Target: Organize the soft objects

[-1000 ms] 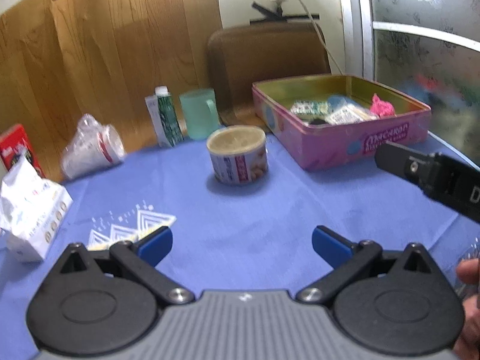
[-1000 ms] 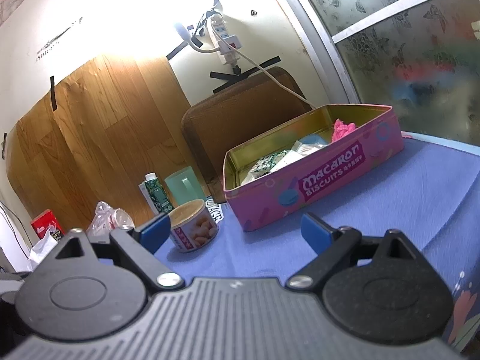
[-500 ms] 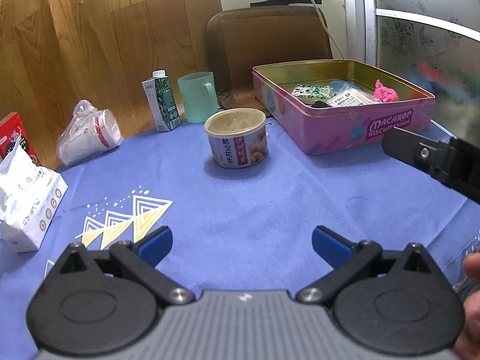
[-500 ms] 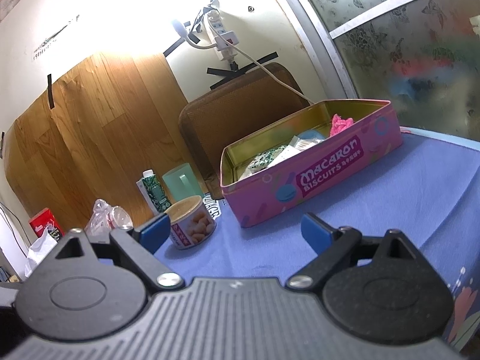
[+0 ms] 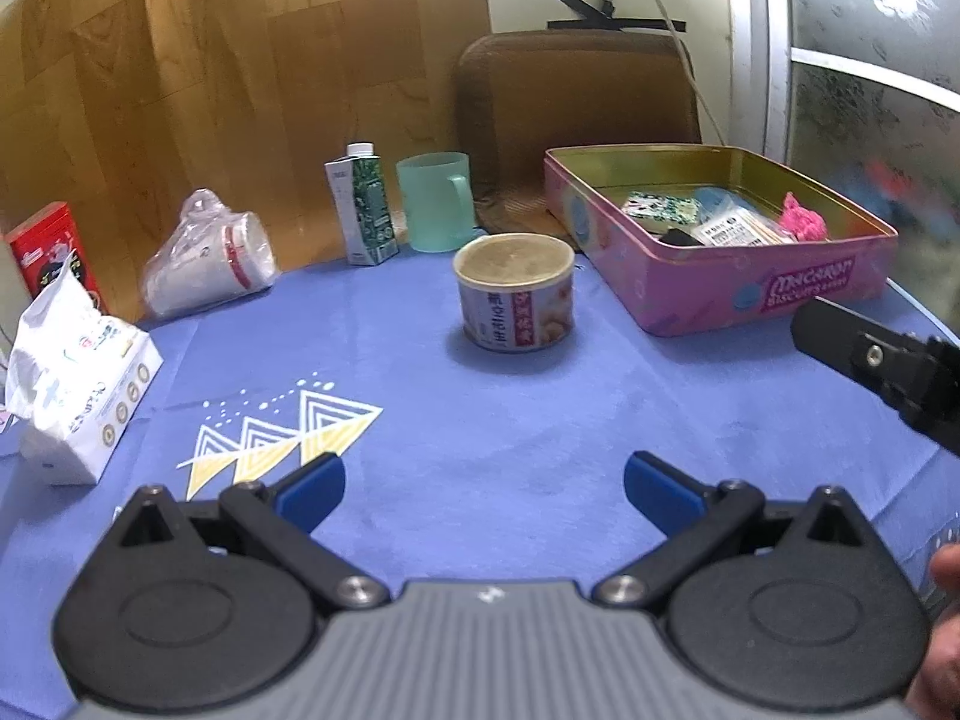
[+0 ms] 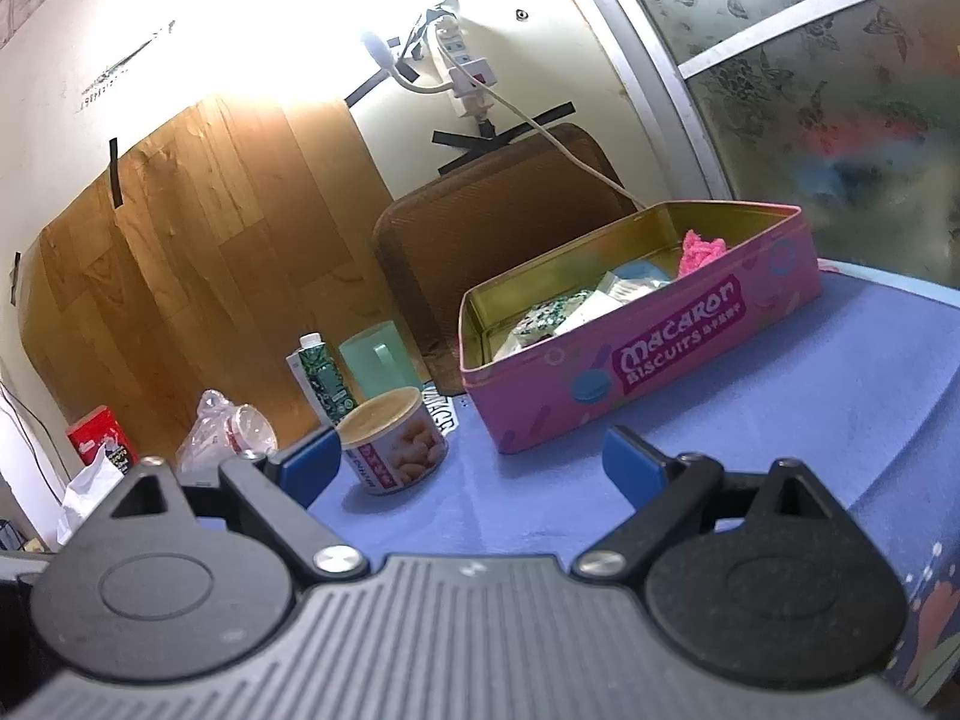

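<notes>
From the left wrist, the left gripper (image 5: 483, 489) hangs over the blue tablecloth (image 5: 540, 408) with jaws spread and holding nothing, probably ready to pick. The pink rectangular biscuit tin (image 5: 708, 300) already keeps the soft pink fluffy piece (image 5: 803, 223) and small packets.

From the right wrist, the right gripper (image 6: 465, 465) is also spread wide and empty, facing this tin (image 6: 648, 360). Behind stands a wooden wall panel (image 6: 198, 252).

Can (image 5: 514, 299), carton (image 5: 362, 204), green mug (image 5: 435, 201)
</notes>
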`<action>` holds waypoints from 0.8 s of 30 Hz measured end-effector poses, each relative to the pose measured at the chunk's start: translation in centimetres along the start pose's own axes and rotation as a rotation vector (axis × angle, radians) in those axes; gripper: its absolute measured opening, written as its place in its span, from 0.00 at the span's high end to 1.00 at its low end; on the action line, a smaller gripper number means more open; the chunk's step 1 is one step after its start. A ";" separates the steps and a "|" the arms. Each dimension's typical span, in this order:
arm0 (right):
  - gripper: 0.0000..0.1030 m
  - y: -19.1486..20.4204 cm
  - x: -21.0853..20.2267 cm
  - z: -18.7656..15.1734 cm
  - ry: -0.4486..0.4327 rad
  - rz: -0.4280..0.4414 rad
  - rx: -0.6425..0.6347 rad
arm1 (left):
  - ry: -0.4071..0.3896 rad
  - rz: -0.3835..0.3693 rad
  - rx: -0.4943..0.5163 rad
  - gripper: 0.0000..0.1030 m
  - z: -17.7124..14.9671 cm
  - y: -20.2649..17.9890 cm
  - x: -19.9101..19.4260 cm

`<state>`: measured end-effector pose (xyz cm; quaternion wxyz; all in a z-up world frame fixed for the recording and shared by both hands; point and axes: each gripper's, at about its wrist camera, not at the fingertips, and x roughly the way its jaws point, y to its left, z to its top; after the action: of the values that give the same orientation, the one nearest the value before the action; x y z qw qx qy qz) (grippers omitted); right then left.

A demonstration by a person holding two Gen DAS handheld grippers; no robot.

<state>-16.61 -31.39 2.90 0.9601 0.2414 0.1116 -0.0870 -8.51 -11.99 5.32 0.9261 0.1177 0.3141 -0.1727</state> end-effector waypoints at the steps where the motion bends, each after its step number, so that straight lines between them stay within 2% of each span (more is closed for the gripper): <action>1: 0.07 0.0 0.0 0.1 0.000 0.001 -0.002 | -0.002 0.002 -0.003 0.00 0.0 0.1 -0.1; 14: 0.07 3.4 -0.6 2.5 0.006 0.114 -0.099 | -0.069 0.083 -0.105 0.00 0.9 3.2 -2.5; 24: 0.07 3.1 -3.3 3.4 -0.063 0.070 -0.083 | -0.130 0.046 -0.036 0.00 1.7 0.9 -4.1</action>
<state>-18.47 -29.96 8.05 0.9747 0.2024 0.0763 -0.0564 -10.28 -10.72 9.35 0.9502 0.0967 0.2534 -0.1532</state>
